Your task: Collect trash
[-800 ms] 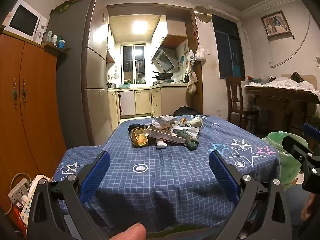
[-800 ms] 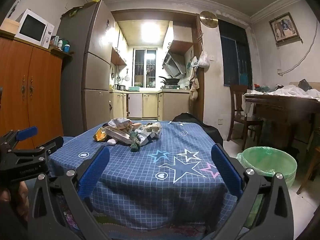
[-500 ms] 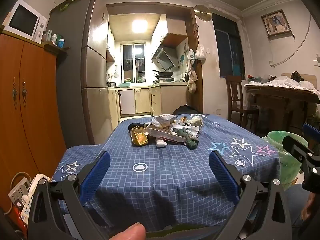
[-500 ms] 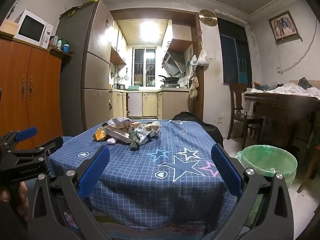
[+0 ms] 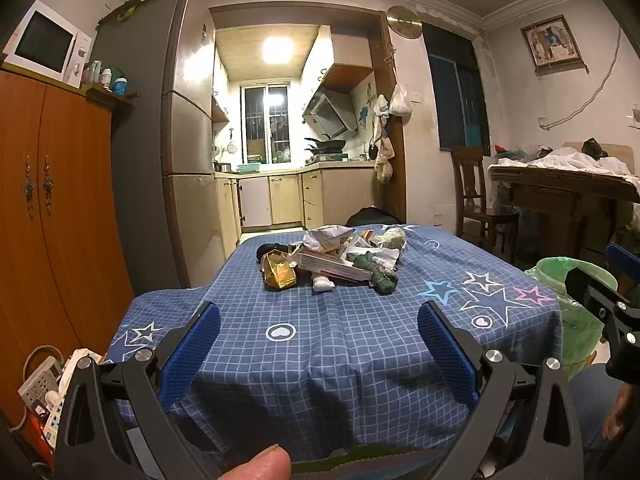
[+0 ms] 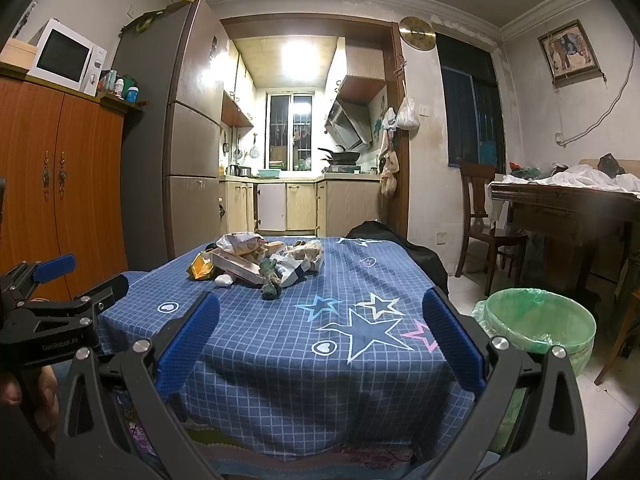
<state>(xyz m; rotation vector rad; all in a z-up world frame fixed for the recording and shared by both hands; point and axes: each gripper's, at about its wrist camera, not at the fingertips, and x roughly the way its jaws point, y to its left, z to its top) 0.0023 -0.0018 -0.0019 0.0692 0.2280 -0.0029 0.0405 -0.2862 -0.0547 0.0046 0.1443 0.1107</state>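
A pile of trash point(image 5: 332, 256) lies at the far middle of the blue checked tablecloth point(image 5: 320, 344): a gold foil wrapper point(image 5: 279, 275), a long carton point(image 5: 332, 266), a white wad point(image 5: 322, 282), a dark green crumpled piece point(image 5: 380, 276) and crumpled papers. The pile also shows in the right wrist view point(image 6: 260, 260). A bin with a green liner point(image 6: 538, 326) stands on the floor right of the table. My left gripper point(image 5: 319, 344) is open and empty, short of the table's near edge. My right gripper point(image 6: 320, 334) is open and empty, near the table's right front corner.
An orange cabinet point(image 5: 52, 220) with a microwave point(image 5: 46, 46) and a grey fridge point(image 5: 160, 140) stand to the left. A power strip point(image 5: 40, 376) lies low on the left. A wooden chair point(image 6: 484, 220) and a cluttered wooden table point(image 6: 568, 216) stand at the right. A dark bag point(image 6: 384, 234) lies behind the table.
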